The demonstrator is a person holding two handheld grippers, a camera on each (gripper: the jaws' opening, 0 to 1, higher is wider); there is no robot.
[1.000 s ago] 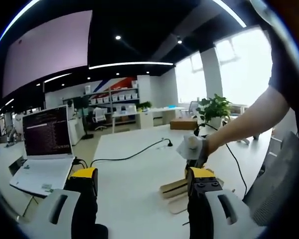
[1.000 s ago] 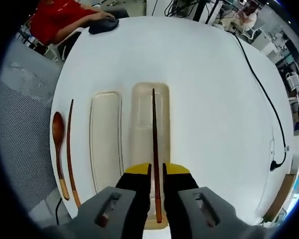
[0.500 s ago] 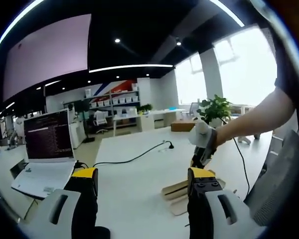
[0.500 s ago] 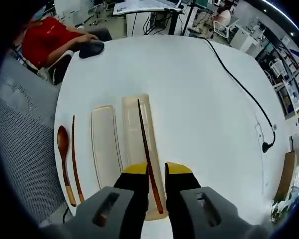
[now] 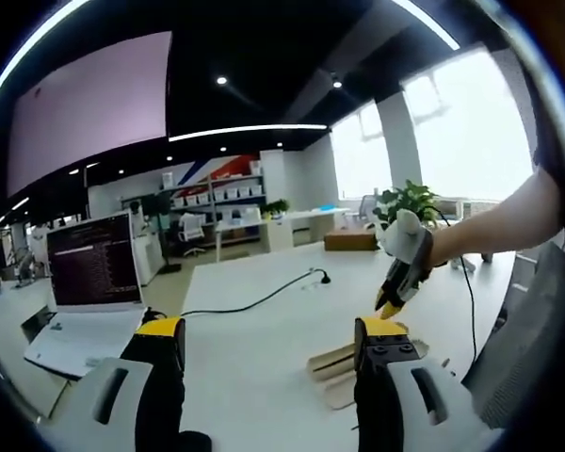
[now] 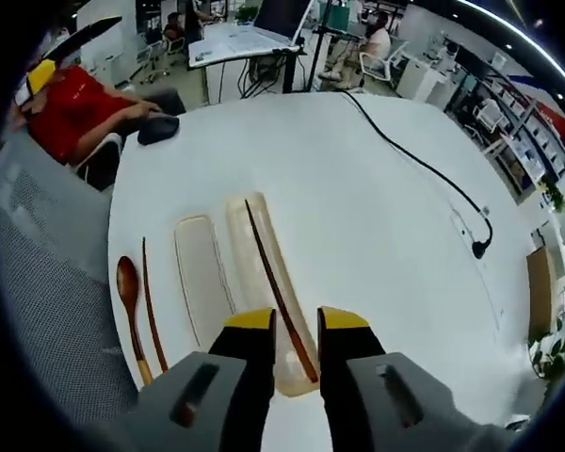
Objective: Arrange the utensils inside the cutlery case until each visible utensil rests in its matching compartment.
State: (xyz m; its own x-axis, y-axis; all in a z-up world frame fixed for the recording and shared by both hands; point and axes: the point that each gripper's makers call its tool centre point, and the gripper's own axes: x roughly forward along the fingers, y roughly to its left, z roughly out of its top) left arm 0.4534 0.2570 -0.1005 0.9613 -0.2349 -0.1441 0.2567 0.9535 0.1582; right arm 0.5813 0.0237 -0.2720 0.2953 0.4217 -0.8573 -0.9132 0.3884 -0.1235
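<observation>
My right gripper (image 6: 295,325) hangs above the cutlery case (image 6: 262,282) with jaws parted and nothing held; one chopstick (image 6: 279,288) lies slantwise in the case. The lid (image 6: 203,281) sits just left, then the second chopstick (image 6: 152,306) and the spoon (image 6: 132,311) near the table (image 6: 377,226) edge. I'd go for that second chopstick next, pinching mid-shaft, wary of the close edge. My left gripper (image 5: 268,339) is open, idle, with free tabletop ahead
</observation>
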